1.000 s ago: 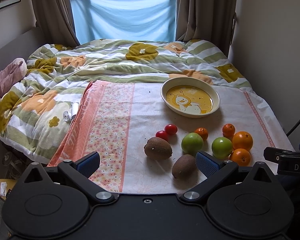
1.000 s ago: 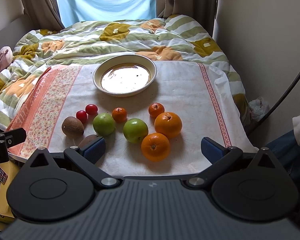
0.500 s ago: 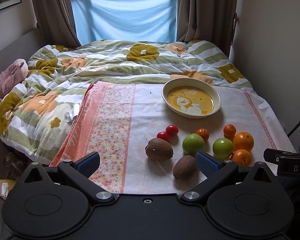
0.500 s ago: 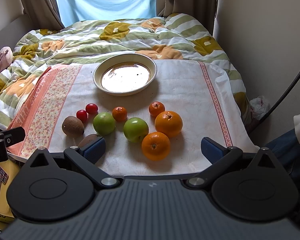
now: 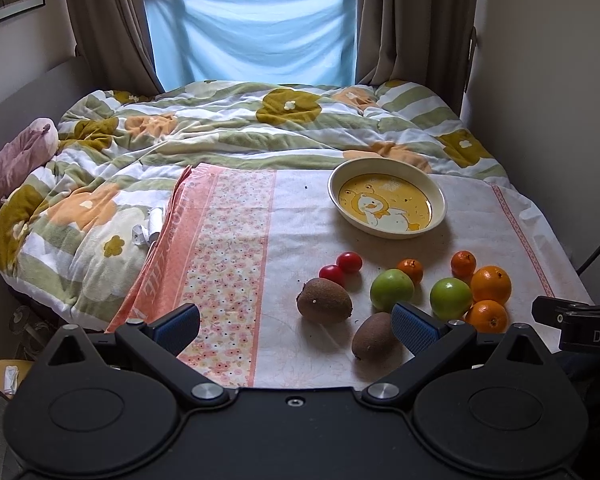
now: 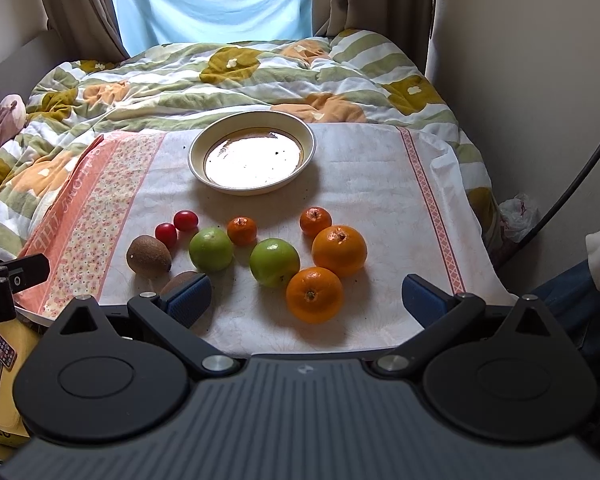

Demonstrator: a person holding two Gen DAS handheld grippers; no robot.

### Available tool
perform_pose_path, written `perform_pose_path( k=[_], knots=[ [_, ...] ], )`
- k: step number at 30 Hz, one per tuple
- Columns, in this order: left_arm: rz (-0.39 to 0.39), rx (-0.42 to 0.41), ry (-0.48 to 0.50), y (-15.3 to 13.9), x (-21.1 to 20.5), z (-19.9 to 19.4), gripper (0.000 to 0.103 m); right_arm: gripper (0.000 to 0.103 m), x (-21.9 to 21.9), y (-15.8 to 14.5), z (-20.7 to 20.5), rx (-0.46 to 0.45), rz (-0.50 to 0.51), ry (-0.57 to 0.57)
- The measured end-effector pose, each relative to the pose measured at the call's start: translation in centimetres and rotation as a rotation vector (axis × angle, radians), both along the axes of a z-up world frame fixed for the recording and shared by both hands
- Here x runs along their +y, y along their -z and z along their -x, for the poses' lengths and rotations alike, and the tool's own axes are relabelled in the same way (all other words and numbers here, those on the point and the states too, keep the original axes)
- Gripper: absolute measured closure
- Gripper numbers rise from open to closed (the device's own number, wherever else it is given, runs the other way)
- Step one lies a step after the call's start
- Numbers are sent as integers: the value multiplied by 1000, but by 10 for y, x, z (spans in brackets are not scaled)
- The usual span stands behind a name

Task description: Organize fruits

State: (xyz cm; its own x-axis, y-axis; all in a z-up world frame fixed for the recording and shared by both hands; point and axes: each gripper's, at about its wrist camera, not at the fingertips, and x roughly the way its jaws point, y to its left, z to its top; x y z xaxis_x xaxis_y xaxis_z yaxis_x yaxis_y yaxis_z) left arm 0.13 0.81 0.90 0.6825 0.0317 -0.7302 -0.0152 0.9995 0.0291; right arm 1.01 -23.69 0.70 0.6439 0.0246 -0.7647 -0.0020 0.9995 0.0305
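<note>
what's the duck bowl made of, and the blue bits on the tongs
The bowl looks like glazed ceramic, possibly melamine: glossy, its base mirrors the window as a white glare in the right wrist view. The blue pads on the left tongs look like ribbed rubber or soft plastic: matte, finely grooved.

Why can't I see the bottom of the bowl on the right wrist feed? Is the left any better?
Right wrist view: window light reflects off the cream ceramic bowl, so its inside is blown out white. Left wrist view: no glare, and the yellow duck print inside the bowl reads clearly. Both views: fisheye bending at the edges, fruit sharp.
</note>
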Motion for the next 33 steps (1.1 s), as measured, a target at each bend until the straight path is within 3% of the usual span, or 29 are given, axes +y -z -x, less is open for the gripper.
perform_pose_path(
  k=[23,33],
  knots=[
    [64,32,78,8,-8,-14,0,0,-2,2,-12,44,7,2],
    [11,112,221,55,-34,-38,3,0,-14,41,-38,100,-32,-28]
  ],
)
